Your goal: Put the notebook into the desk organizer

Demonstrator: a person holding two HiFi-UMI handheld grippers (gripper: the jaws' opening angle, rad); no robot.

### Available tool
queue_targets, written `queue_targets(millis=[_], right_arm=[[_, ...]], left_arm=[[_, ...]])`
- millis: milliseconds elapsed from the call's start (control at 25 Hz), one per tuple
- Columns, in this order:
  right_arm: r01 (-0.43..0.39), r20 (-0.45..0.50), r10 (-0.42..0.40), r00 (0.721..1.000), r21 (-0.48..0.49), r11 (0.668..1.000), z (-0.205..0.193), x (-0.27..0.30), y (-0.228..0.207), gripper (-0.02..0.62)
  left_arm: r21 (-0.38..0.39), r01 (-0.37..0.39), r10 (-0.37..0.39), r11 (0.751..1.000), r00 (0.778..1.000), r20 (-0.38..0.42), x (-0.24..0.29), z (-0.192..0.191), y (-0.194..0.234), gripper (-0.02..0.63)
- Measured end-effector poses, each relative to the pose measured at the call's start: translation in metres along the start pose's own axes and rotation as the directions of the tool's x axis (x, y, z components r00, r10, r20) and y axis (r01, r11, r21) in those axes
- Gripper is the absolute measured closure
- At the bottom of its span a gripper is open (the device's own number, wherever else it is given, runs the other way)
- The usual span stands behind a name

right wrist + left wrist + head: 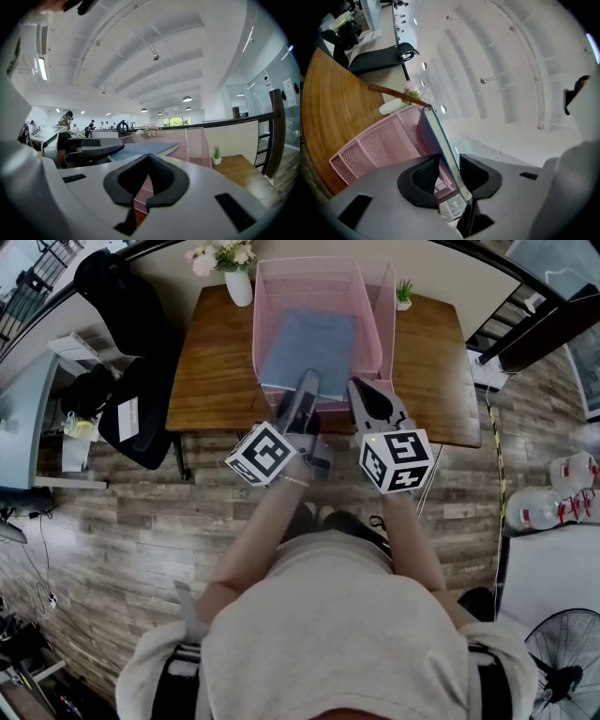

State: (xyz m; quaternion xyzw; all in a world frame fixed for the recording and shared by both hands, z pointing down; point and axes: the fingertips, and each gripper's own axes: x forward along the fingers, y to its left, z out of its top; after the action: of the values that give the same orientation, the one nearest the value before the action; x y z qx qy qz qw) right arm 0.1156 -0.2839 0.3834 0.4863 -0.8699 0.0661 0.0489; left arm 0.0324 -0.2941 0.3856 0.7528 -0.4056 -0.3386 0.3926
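On table [211,371], dead ahead of both tongs: desk organizer [272,296]. Inside it, lying flat: notebook [309,348], near edge between the parted jaws of left gripper [307,382], organizer's front wall just below. Right gripper [361,390] beside it, at organizer's front right. Beyond and left of left gripper, by organizer's far corner: flower vase [239,285]. Beyond right gripper, right of organizer: small potted plant [404,294]. Off table, left of left gripper: office chair [141,413]. Right of right gripper, on floor: water bottles [548,507]; behind those, fan [562,662].

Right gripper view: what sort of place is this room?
Most likely an open-plan office: people at work in the background, pendant ceiling lights, and an office chair beside the wooden desk that holds a pink mesh desk organizer.
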Motion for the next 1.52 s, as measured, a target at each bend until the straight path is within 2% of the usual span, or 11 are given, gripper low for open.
queue_targets(millis=[240, 440, 680, 760, 960, 1400, 1520], right_arm=[[0.038, -0.007, -0.038, 0.999, 0.027, 0.999, -0.007, -0.008, -0.013, 0.586], [0.041, -0.013, -0.041, 0.999, 0.031, 0.999, -0.010, -0.013, -0.016, 0.586], [0.039, -0.028, -0.038, 0.999, 0.042, 0.998, -0.016, -0.015, -0.015, 0.586], [0.038, -0.026, -0.037, 0.999, 0.040, 0.998, -0.015, -0.015, -0.014, 0.586], [0.035, 0.019, -0.036, 0.999, 0.042, 0.999, -0.006, -0.021, -0.010, 0.586], [0.029, 0.016, -0.030, 0.999, 0.037, 0.999, -0.009, -0.027, -0.004, 0.586], [0.019, 0.004, -0.019, 1.000, 0.040, 0.999, -0.013, -0.029, 0.000, 0.586]], left_arm=[[0.001, 0.003, -0.003, 1.000, 0.998, -0.066, 0.005, -0.019, 0.005, 0.469], [-0.039, -0.005, 0.001, 0.999, 0.996, -0.090, 0.005, -0.029, 0.013, 0.479], [0.052, -0.003, 0.009, 0.999, 0.991, -0.132, 0.002, -0.031, 0.011, 0.459], [0.061, -0.001, 0.010, 0.998, 0.989, -0.148, 0.001, -0.031, 0.009, 0.450], [0.104, 0.008, 0.011, 0.995, 0.982, -0.187, -0.011, -0.037, 0.006, 0.451], [0.104, 0.013, 0.009, 0.994, 0.978, -0.206, -0.027, -0.036, 0.008, 0.518], [0.128, 0.006, 0.024, 0.992, 0.973, -0.231, -0.030, -0.040, 0.010, 0.582]])
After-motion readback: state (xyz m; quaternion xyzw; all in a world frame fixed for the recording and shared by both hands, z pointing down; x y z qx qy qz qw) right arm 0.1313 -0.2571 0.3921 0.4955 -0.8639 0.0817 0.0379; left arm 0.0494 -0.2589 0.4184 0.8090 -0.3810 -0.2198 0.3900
